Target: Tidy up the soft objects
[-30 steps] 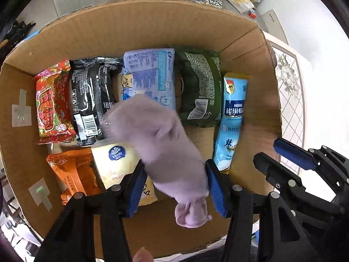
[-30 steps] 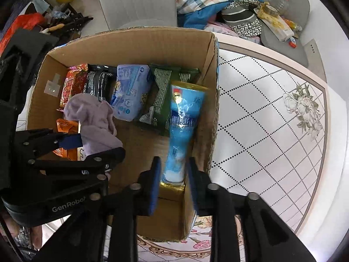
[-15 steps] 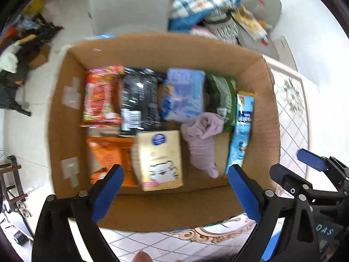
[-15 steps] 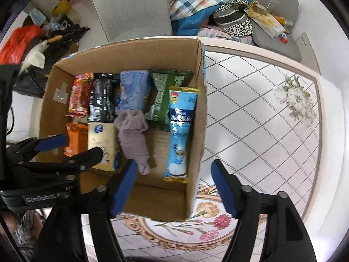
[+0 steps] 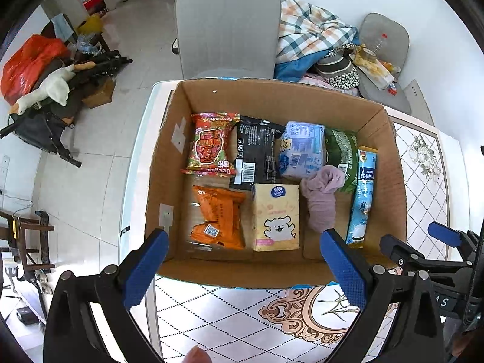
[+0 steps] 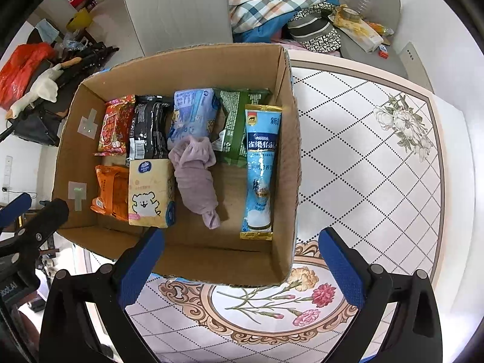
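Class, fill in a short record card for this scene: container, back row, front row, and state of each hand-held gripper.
container: cardboard box on patterned table
back row: red packet, black packet, blue pack, green packet
front row: orange packet, tissue pack, purple sock, tall blue pouch
left hand-held gripper: opening, empty
right hand-held gripper: opening, empty

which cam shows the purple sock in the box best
The right wrist view: the purple sock lies whole there, from its bunched top down to its tail, on the floor of the cardboard box. The left wrist view shows the sock too, but a gripper finger covers its lower end.
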